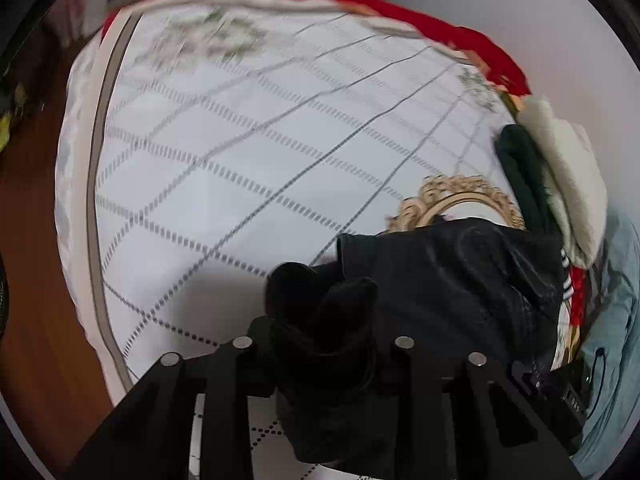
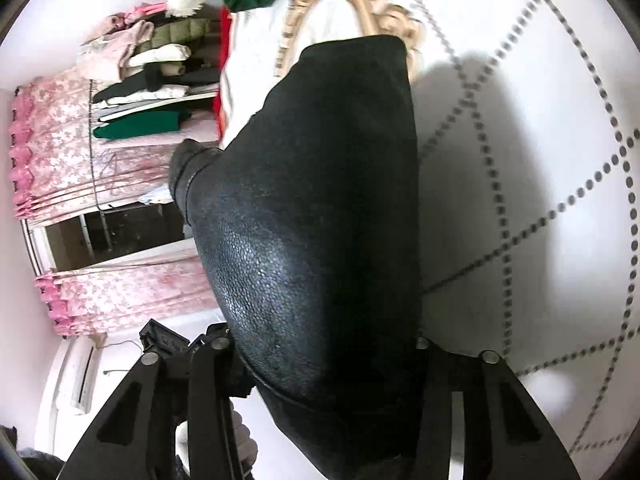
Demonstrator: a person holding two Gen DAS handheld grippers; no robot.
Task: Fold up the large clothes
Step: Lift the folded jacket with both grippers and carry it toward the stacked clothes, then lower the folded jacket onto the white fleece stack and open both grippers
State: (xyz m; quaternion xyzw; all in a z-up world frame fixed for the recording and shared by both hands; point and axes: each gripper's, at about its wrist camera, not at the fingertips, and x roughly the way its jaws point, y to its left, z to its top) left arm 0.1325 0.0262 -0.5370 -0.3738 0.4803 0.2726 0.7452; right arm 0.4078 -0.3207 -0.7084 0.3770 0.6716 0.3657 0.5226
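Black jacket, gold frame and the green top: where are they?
black jacket [image 2: 320, 200]: right wrist view, its grainy leather middle.
gold frame [image 1: 452, 196]: left wrist view, its curly upper rim.
green top [image 2: 140, 126]: right wrist view, folded in the pile.

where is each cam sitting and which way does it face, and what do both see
Left wrist: on the left gripper, looking steeply down at the quilted bed; its fingers pinch the black jacket.
Right wrist: on the right gripper, facing along the bed toward a clothes pile; jacket fills its jaws.
Shared: jacket, bed, gold frame.
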